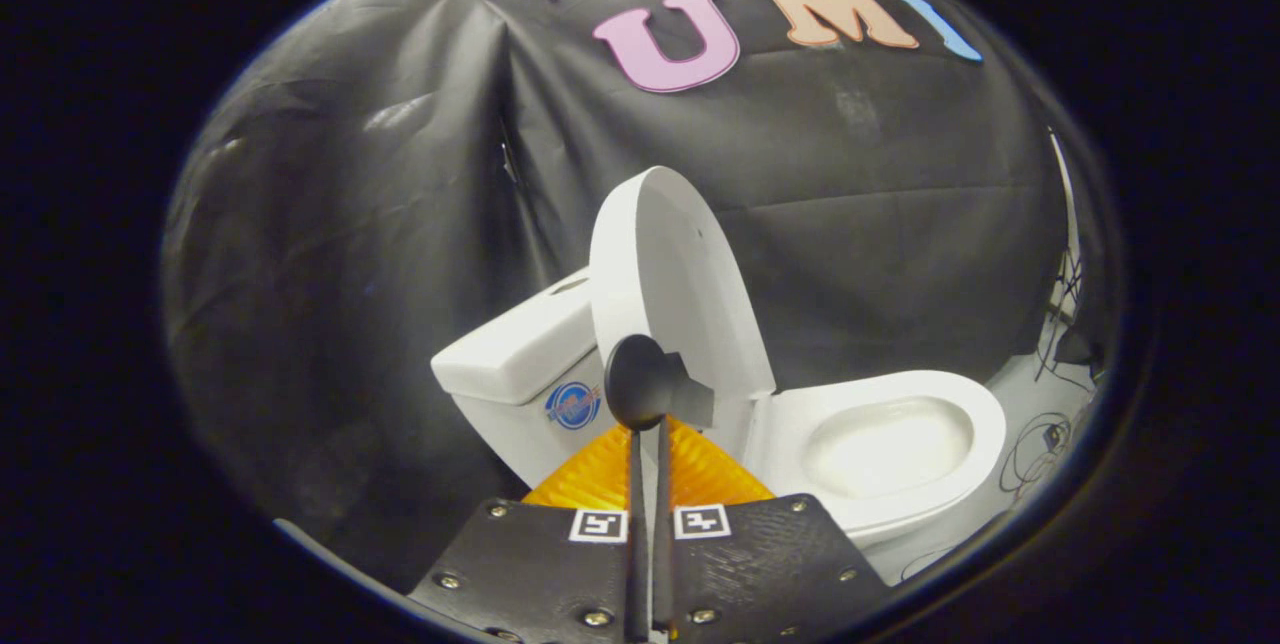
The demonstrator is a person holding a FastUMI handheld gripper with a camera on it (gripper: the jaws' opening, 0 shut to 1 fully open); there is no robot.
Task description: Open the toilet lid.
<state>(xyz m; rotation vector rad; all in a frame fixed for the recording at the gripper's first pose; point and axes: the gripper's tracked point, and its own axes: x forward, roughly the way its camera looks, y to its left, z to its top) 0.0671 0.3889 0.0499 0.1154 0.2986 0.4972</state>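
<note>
While the gripper [648, 444] is pointing toward the white toilet [700, 424], its two fingers [636, 524] are lying pressed together, with nothing clamped between them. The toilet lid [670, 274] is standing raised, near upright, just beyond the fingertips and in front of the cistern [520, 349] (which is carrying a round blue sticker [572, 405]). The open bowl [885, 444] is showing to the right of the lid. Thin cables [1040, 439] are lying on the floor beyond the bowl.

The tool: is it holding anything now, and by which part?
Nothing is held. The tool has its two black fingers closed together on empty air, in front of the raised white plastic toilet lid.
</note>
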